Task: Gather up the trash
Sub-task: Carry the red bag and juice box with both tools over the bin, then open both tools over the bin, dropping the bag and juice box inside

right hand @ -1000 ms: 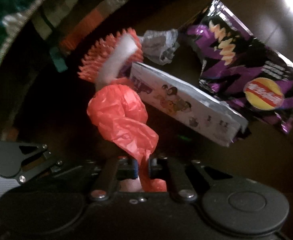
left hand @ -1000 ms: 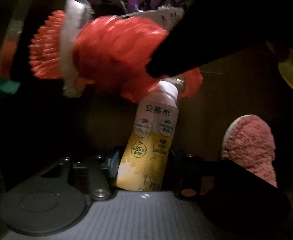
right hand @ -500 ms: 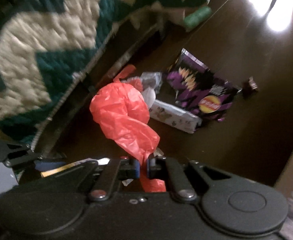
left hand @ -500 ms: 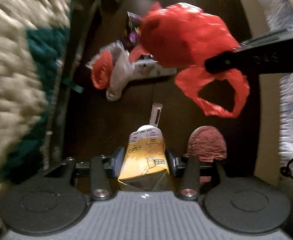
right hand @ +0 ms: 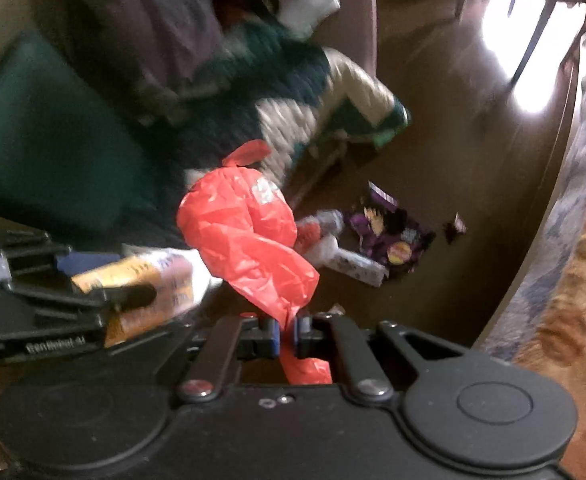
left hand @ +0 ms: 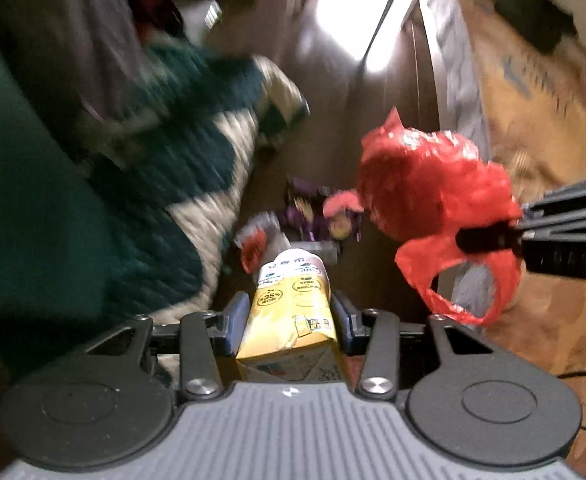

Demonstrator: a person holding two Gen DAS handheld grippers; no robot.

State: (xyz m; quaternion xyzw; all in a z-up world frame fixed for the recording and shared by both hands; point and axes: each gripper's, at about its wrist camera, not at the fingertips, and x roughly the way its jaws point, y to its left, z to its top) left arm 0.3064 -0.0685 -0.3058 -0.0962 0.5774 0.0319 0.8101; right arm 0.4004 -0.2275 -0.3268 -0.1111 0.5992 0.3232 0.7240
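Yellow drink carton (left hand: pixel 289 312) clamped in left gripper (left hand: pixel 289 320). Red plastic bag (right hand: pixel 249 236) pinched in closed right gripper (right hand: pixel 287 338). Purple snack bag (right hand: pixel 389 236) on floor (right hand: pixel 473 184), 2 o'clock of red bag.

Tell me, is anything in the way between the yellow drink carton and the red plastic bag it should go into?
Nothing visible stands between them. The yellow drink carton is clamped in the left gripper; the red plastic bag hangs beside it, pinched shut in the right gripper, so its mouth isn't open yet.
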